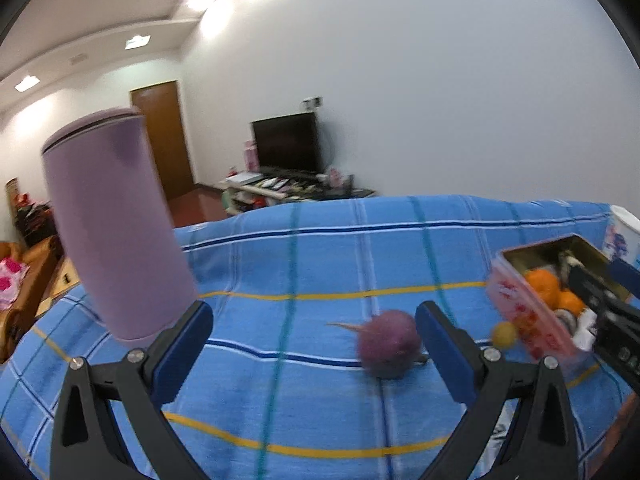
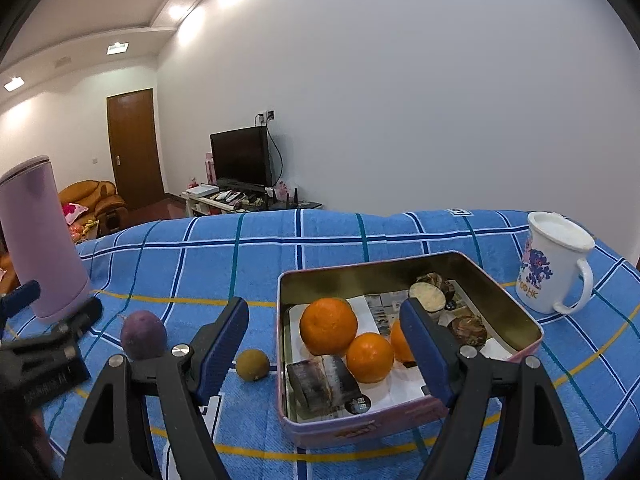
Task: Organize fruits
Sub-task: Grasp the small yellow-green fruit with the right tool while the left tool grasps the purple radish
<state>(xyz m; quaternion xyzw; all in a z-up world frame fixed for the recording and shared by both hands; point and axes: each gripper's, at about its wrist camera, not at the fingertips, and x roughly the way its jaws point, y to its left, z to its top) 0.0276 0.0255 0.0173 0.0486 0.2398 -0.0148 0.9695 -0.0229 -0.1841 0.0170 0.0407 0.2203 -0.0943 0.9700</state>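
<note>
Tin (image 2: pixel 404 428) holds oranges (image 2: pixel 329 325); purple fruit (image 1: pixel 389 343) loose left. Left gripper (image 1: pixel 314 354) spread, empty: centre on it, pinch gently. Right gripper (image 2: pixel 325 350) spread, empty.

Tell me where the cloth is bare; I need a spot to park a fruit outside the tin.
Bare cloth lies between the purple bottle and the tin, behind the purple fruit. Another bare strip runs behind the tin, left of the white mug. It is crowded inside the tin, around the oranges.
</note>
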